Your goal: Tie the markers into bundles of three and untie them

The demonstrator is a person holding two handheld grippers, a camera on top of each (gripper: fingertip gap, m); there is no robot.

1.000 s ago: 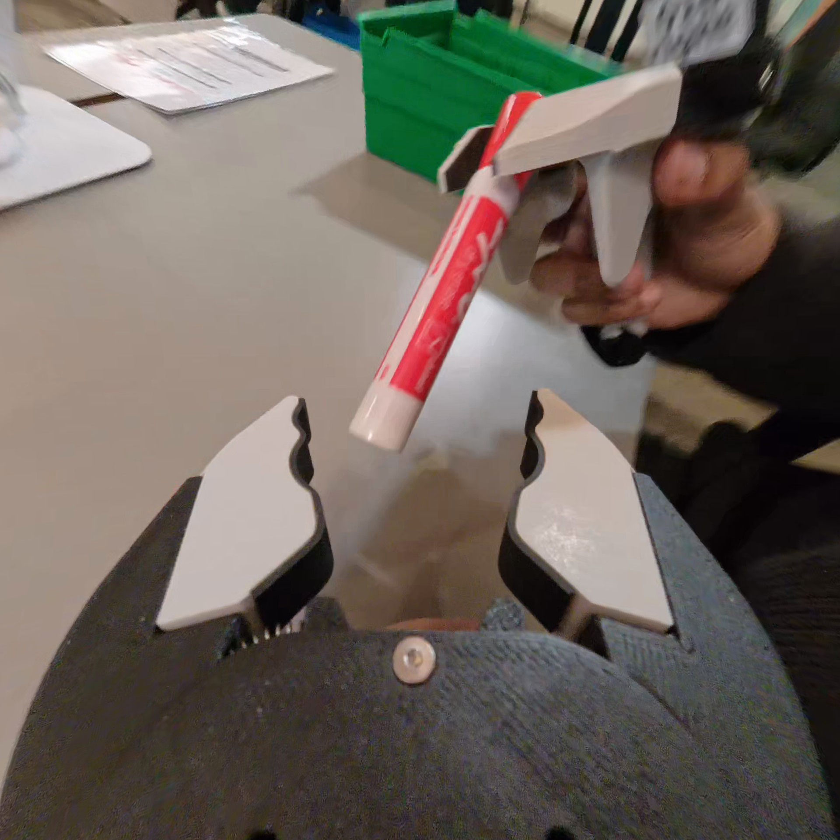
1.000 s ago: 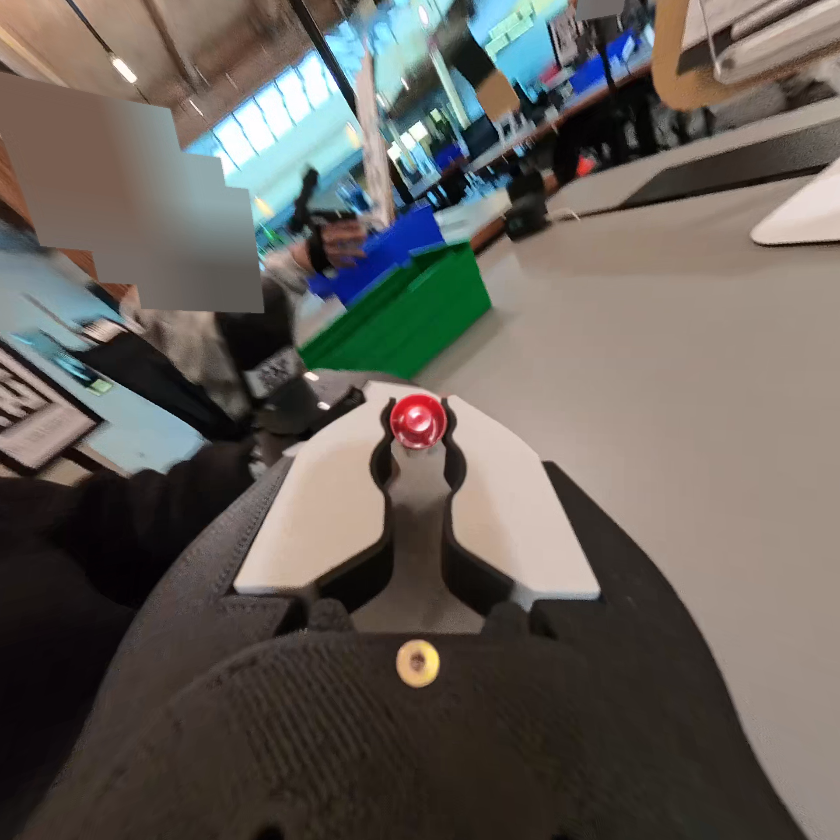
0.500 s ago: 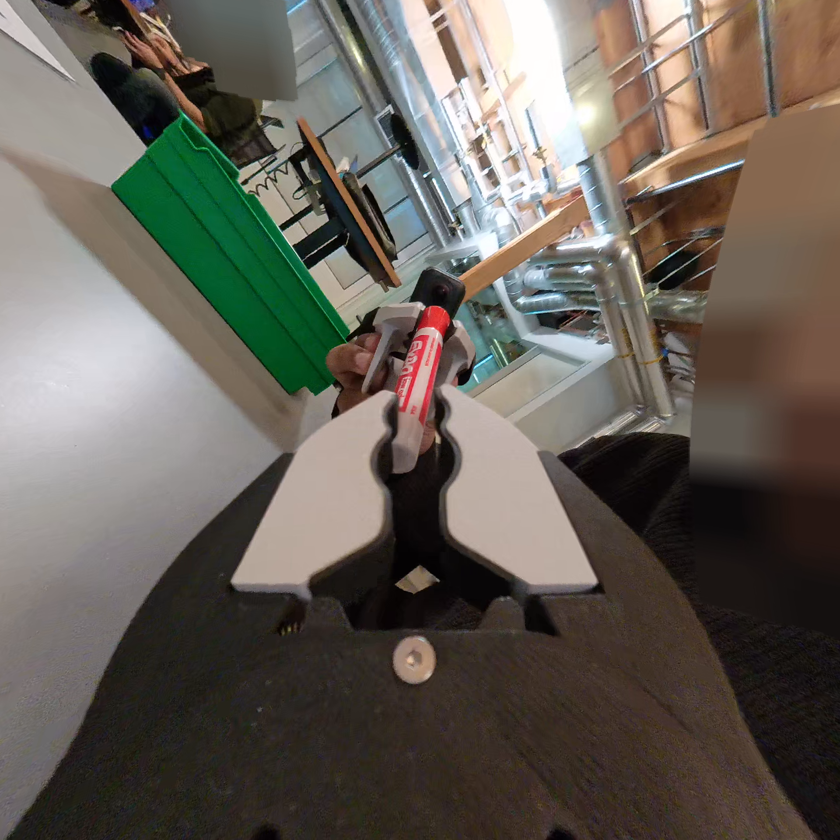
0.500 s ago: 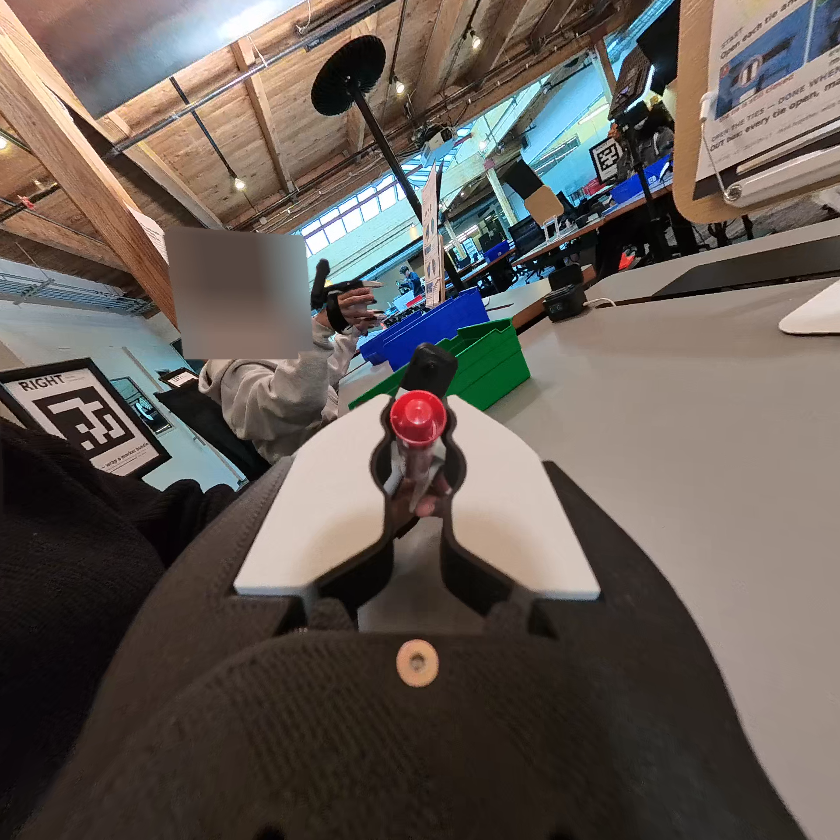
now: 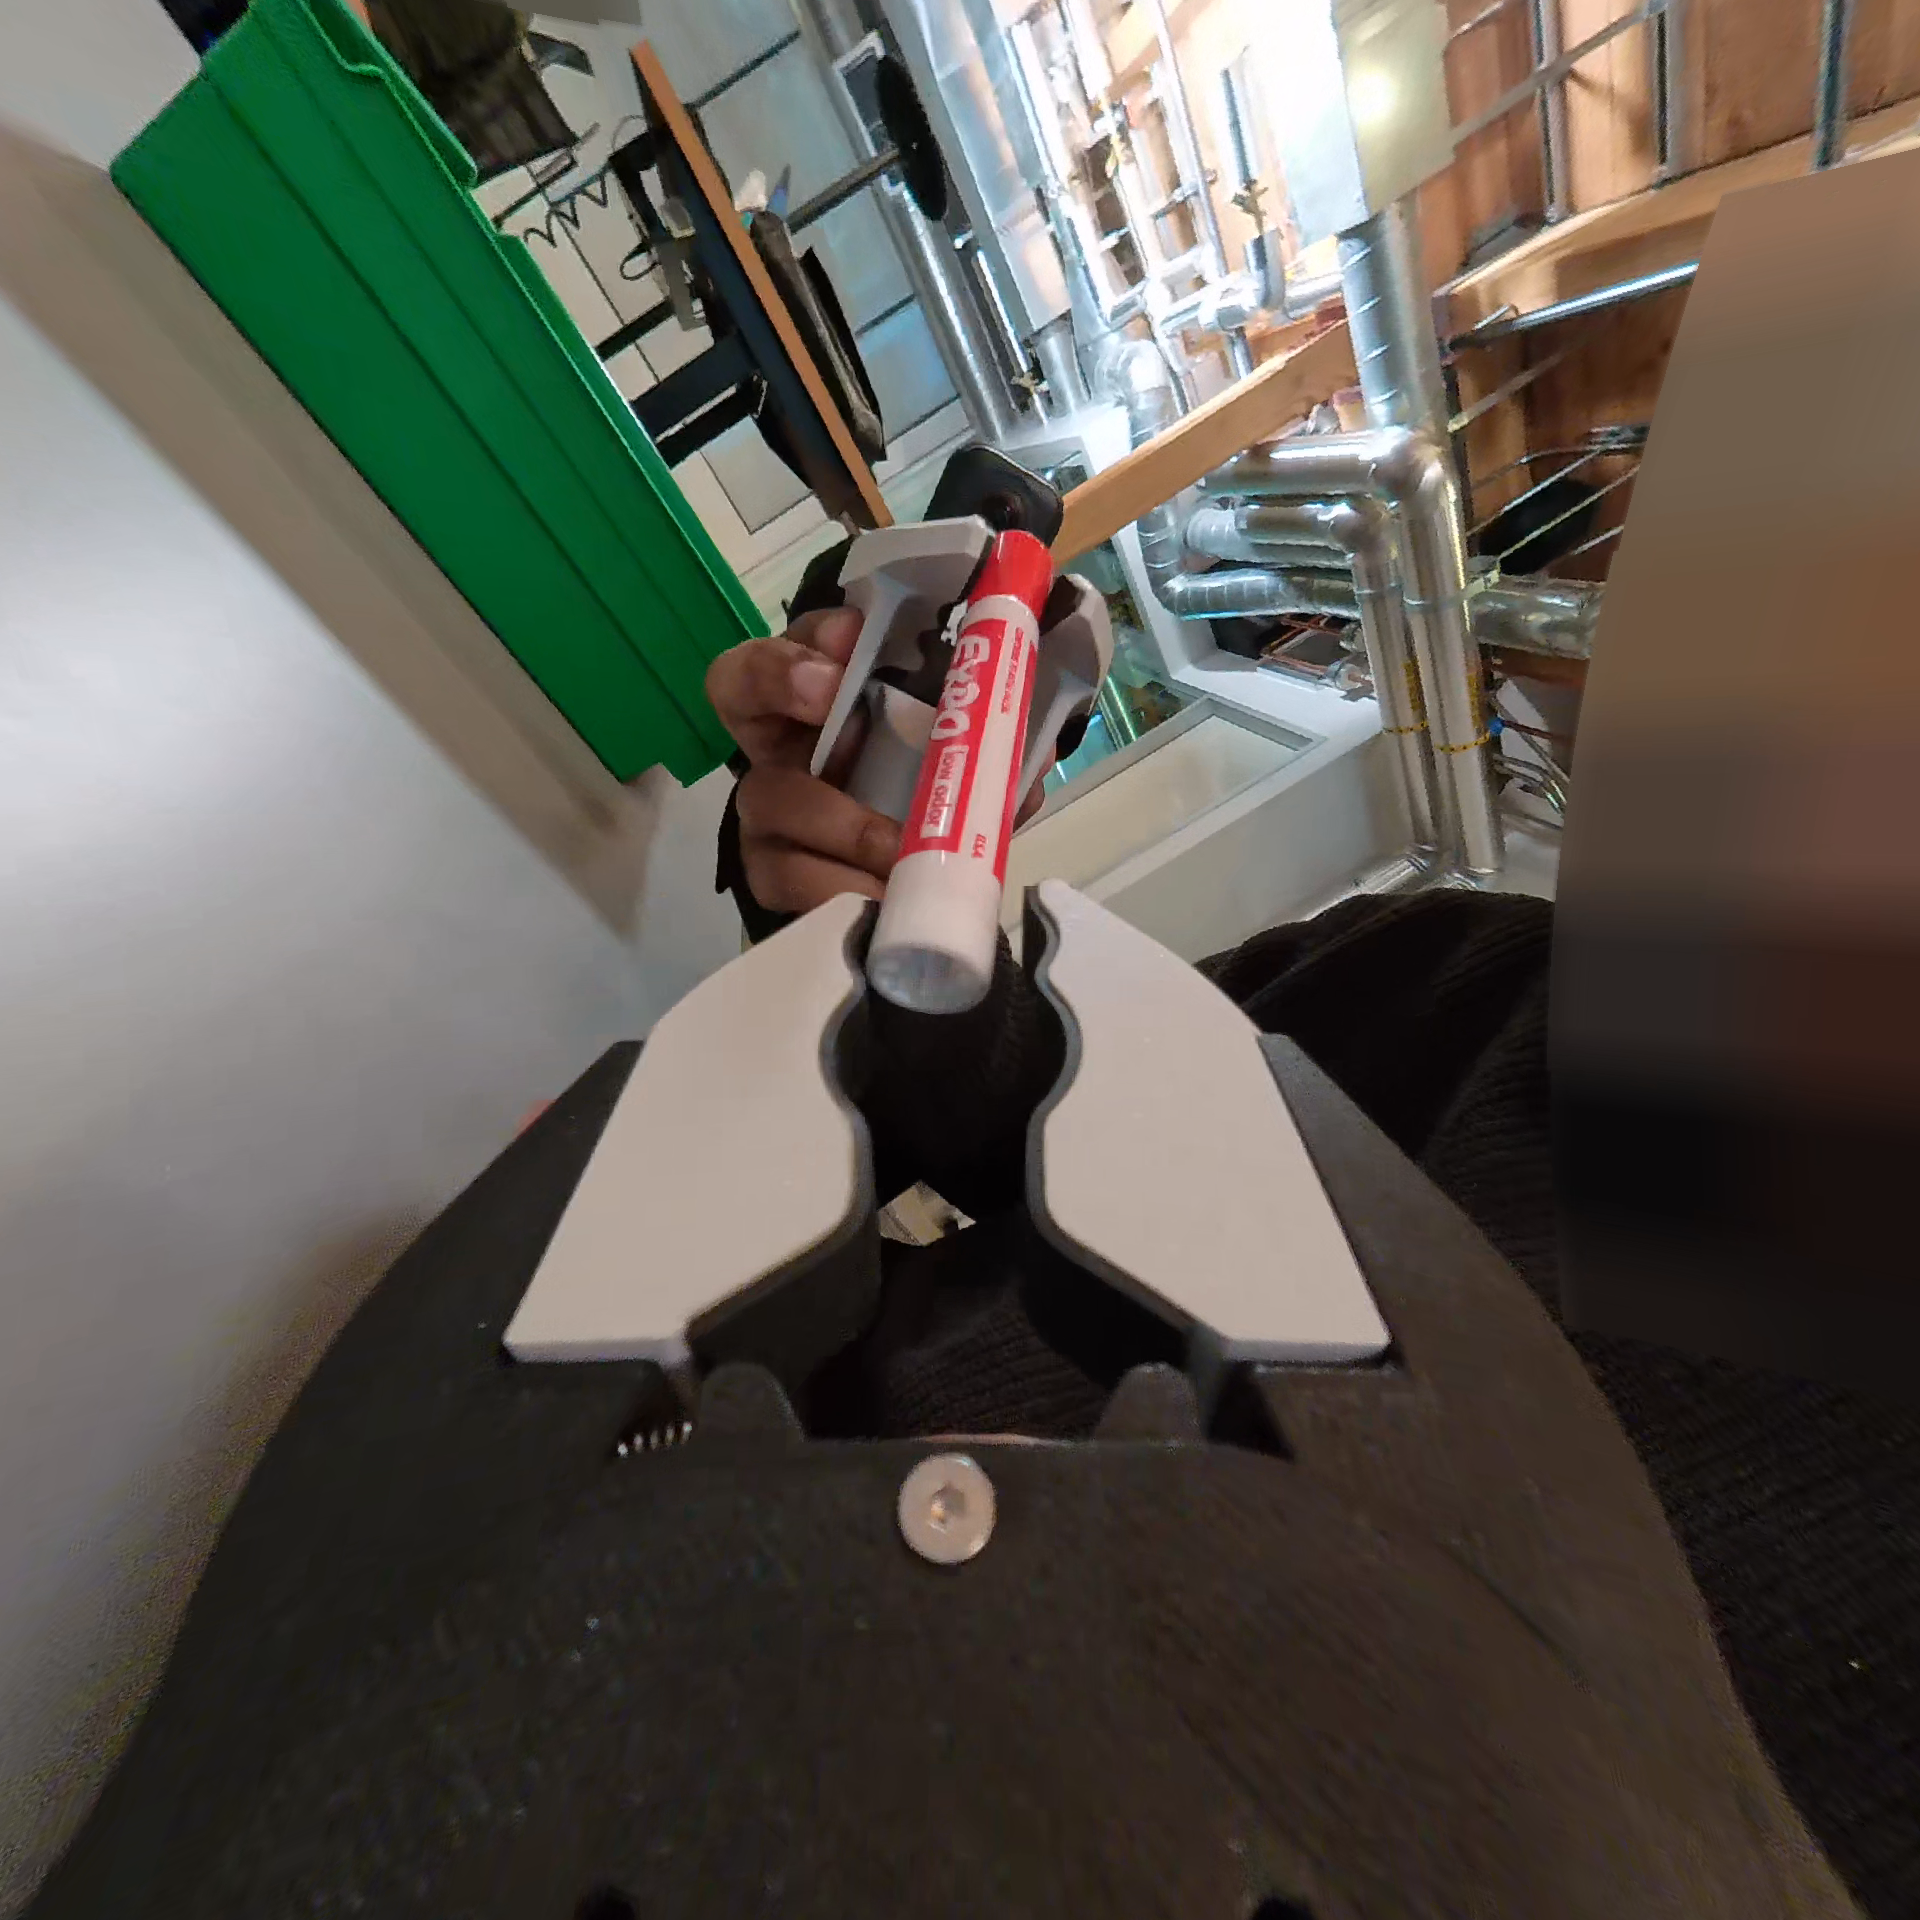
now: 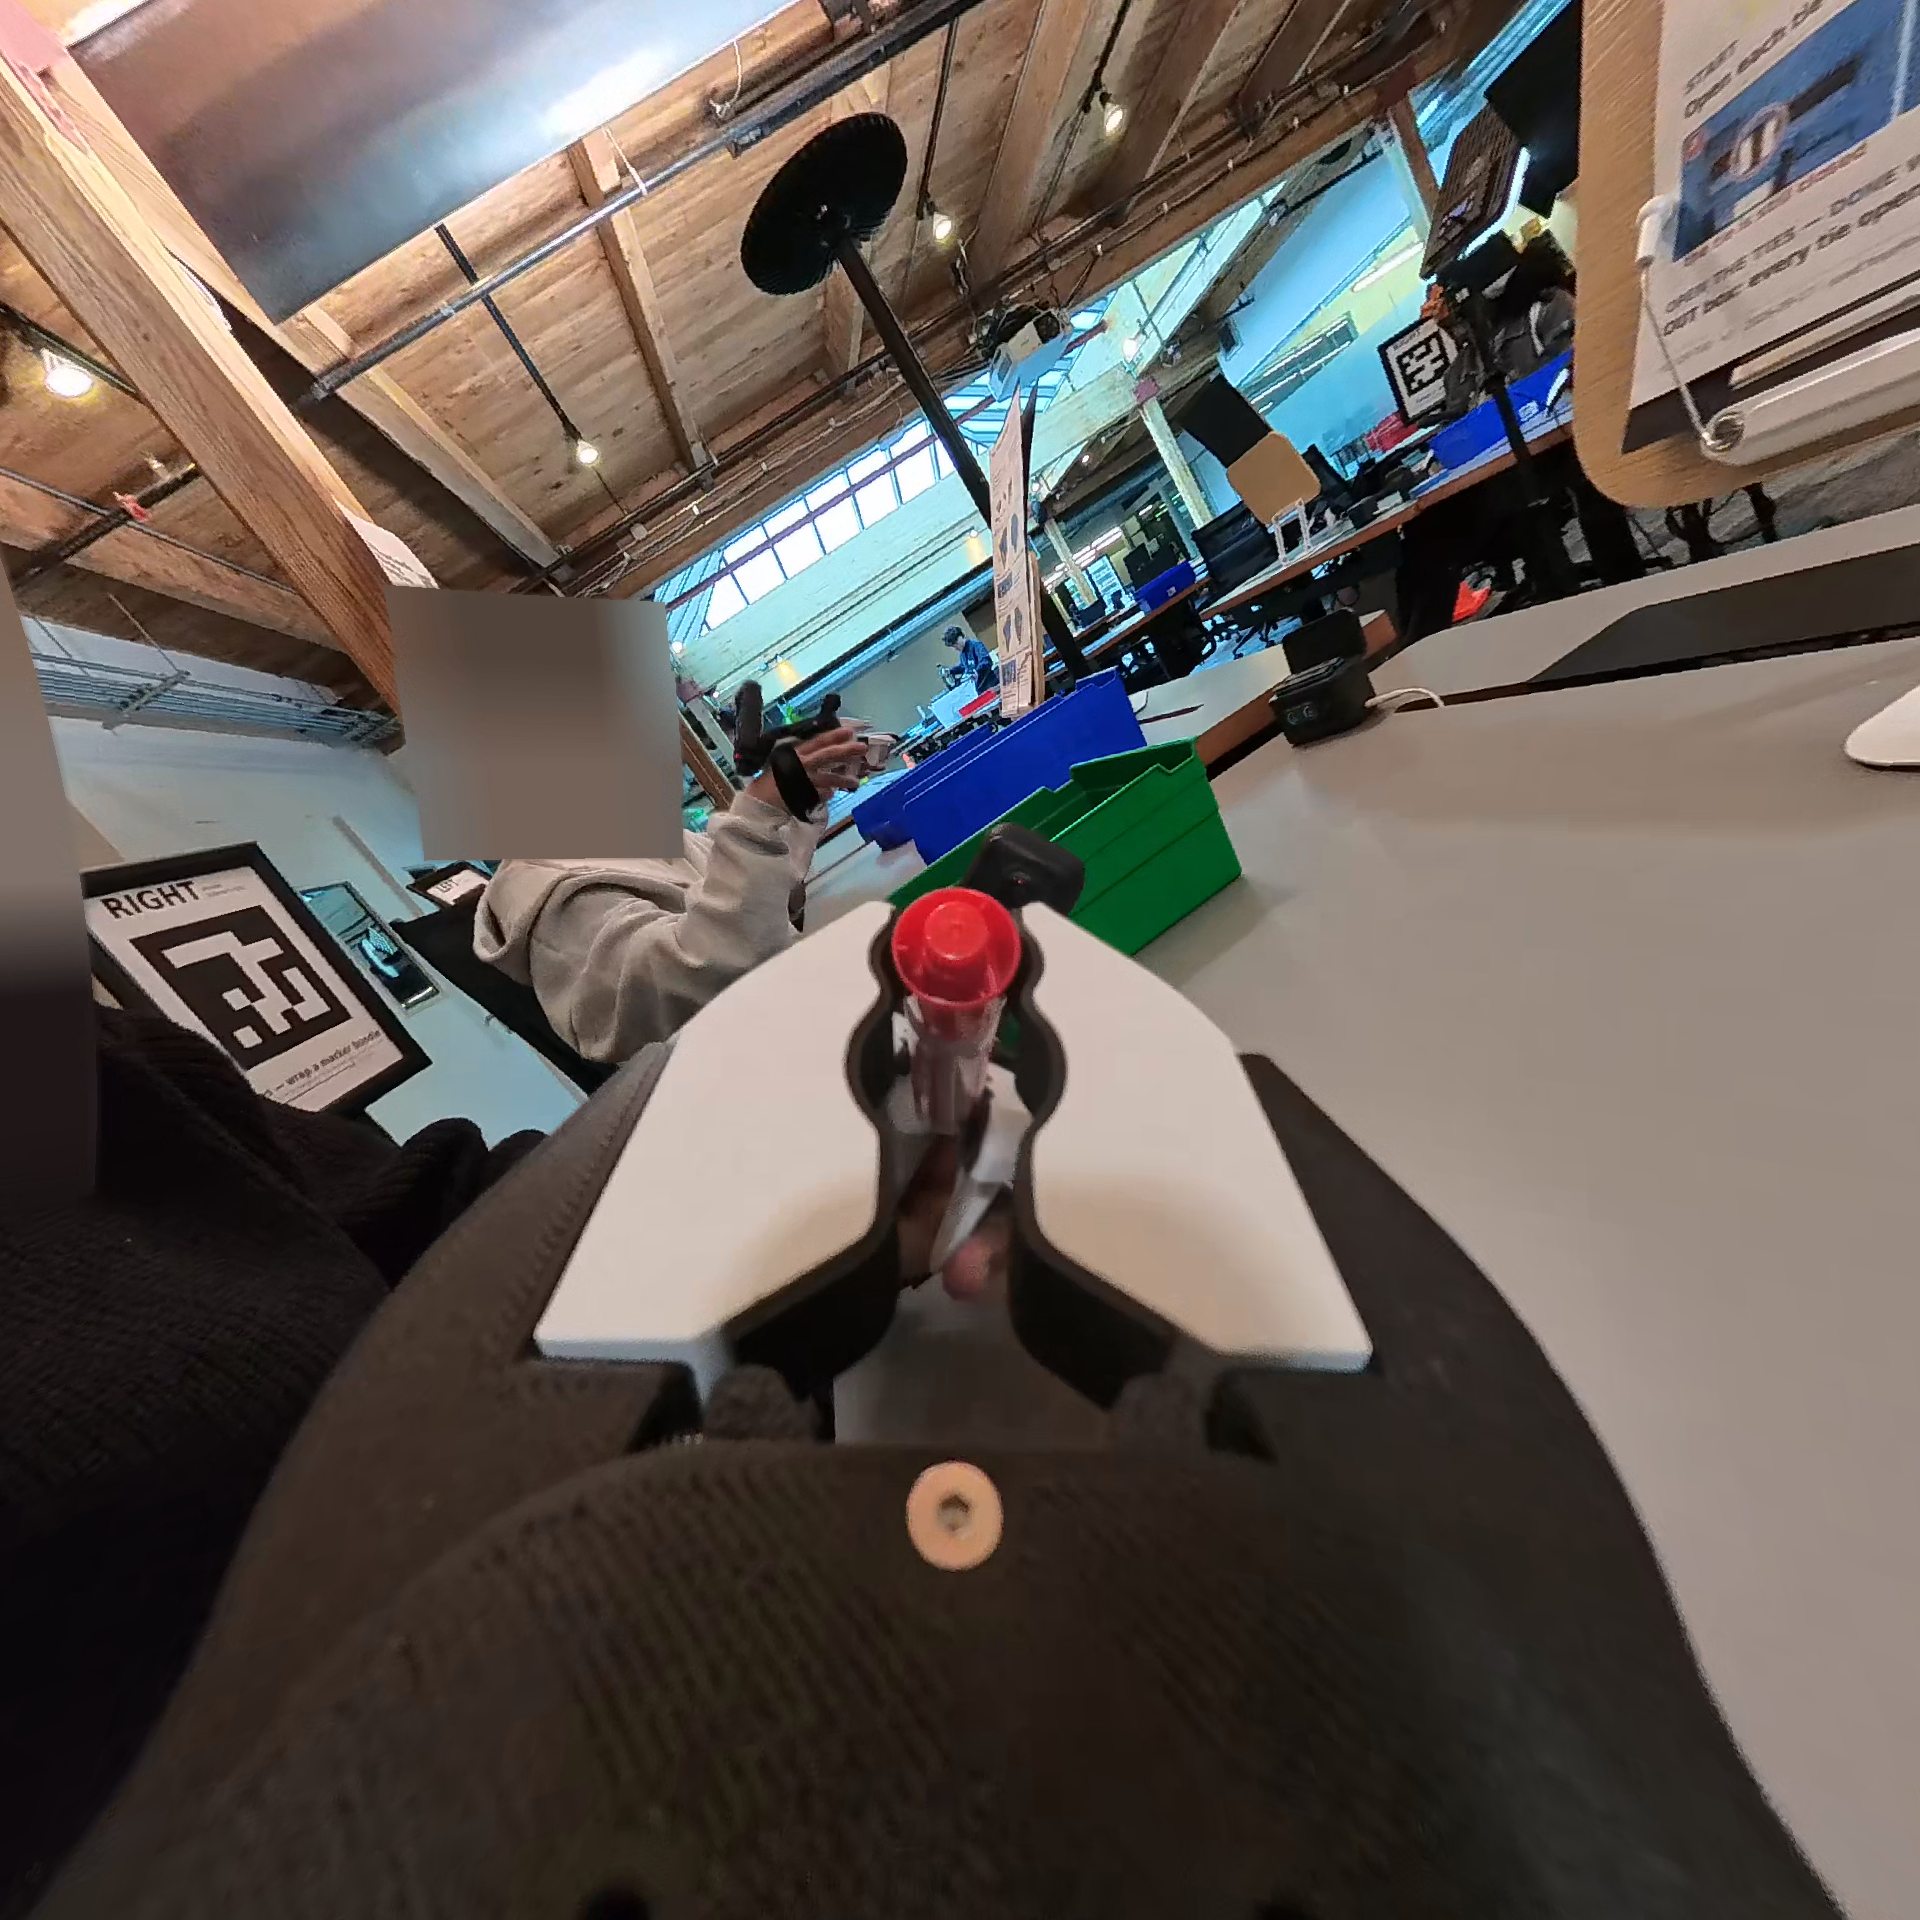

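Left gripper [image 5: 940, 951] has backed its jaws off the marker [image 5: 961, 758] since half a second ago; they're spread, white end between. Right gripper [image 6: 956, 940] pinches the cap, green bin [image 6: 1153, 842] at 1 o'clock on the surface [image 6: 1558, 1039].

Green bin [image 5: 416, 343] on grey table [image 6: 1558, 1039].

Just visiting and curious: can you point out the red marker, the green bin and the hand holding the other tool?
red marker [image 5: 961, 774], left wrist view, on its labelled barrel.
green bin [image 5: 416, 384], left wrist view, on its side wall.
hand [image 5: 795, 821], left wrist view, on the knuckles beside the marker.
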